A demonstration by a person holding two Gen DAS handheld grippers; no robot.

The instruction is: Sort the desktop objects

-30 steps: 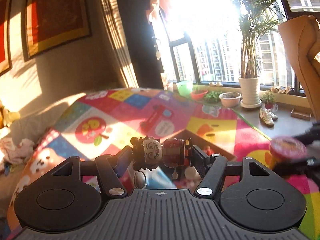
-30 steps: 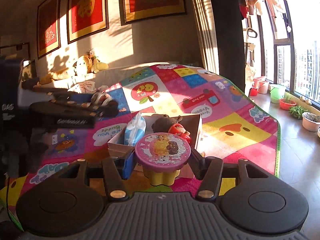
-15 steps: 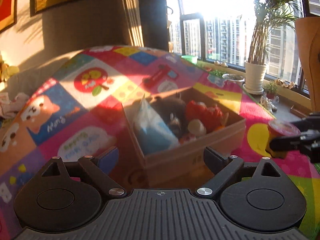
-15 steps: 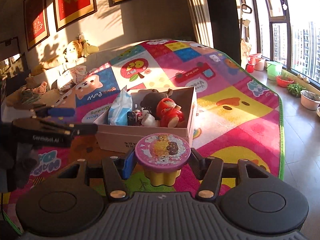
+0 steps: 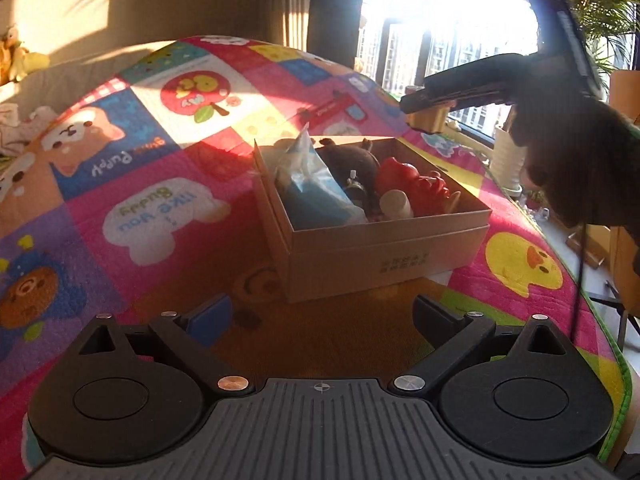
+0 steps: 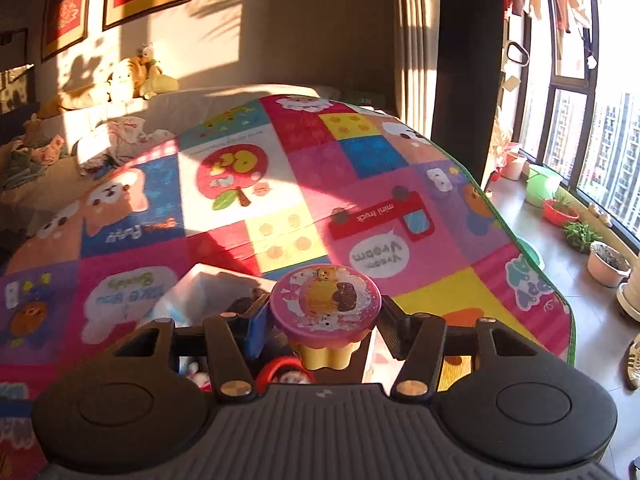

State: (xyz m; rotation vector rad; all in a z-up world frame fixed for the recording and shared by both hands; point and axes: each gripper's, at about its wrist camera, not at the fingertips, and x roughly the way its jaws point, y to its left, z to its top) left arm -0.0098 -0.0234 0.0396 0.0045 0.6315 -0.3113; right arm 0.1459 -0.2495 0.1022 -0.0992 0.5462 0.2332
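Now the right gripper [image 6: 320, 334] holds the pink-lidded jar [image 6: 325, 312] over the box [image 5: 384, 248].

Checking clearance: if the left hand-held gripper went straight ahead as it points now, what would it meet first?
Most likely the near wall of the cardboard box. The left hand-held gripper is open and empty, with bare play mat between; depth is uncertain.

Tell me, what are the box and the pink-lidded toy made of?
The box looks like cardboard: matte tan walls, thin folded edges, small print on the front. The toy in the right gripper looks like hard plastic: a smooth pink lid with a cartoon picture and a molded yellow base.
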